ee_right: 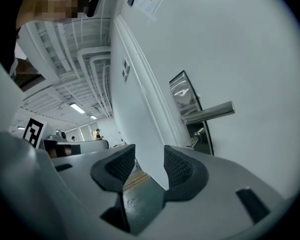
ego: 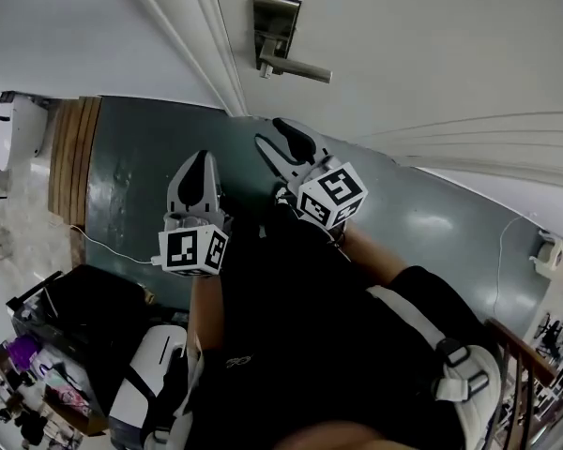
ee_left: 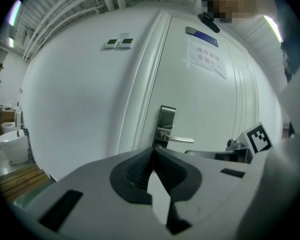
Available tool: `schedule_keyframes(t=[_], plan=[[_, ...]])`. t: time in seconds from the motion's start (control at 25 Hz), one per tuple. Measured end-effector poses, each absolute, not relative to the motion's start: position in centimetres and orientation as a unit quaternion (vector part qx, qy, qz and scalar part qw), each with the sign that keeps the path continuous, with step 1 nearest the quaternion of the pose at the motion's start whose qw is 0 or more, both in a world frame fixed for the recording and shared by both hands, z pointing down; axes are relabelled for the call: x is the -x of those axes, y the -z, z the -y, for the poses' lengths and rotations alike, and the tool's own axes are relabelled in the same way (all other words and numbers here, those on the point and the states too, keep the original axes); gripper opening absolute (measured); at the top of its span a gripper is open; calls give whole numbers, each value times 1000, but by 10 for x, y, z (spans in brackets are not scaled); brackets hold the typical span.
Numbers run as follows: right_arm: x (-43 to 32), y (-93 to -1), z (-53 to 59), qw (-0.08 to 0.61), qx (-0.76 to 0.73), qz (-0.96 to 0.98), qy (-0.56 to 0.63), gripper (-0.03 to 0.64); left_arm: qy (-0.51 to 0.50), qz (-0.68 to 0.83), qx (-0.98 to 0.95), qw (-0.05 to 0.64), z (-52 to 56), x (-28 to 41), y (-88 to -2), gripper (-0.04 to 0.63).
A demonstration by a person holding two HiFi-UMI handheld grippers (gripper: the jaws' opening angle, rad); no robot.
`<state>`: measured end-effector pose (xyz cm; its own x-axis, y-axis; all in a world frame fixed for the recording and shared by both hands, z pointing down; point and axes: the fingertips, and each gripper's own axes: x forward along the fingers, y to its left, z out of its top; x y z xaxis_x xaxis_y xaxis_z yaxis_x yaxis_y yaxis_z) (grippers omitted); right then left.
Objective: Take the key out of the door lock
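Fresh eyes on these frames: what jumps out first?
The metal lever handle on the white door, at the top of the head view, with a key sticking out just under it in the right gripper view. Nearer the person, both grippers point at the door without touching it: the left gripper shut, the right gripper open and empty.

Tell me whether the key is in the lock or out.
In: the key juts from the lock plate just below the lever handle, as the right gripper view shows.
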<state>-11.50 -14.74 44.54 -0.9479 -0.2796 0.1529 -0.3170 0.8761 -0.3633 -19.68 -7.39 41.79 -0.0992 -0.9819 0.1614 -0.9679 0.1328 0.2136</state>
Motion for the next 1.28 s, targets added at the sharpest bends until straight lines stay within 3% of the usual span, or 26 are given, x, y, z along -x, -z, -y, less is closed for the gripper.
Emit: schedule_keyframes(t=[0.64, 1.28], plan=[[146, -459, 182, 1, -363, 902, -236, 182, -9, 574, -808, 134, 145, 247, -433, 25], [153, -477, 186, -106, -446, 823, -336, 181, -32, 508, -845, 163, 168, 258, -473, 25]])
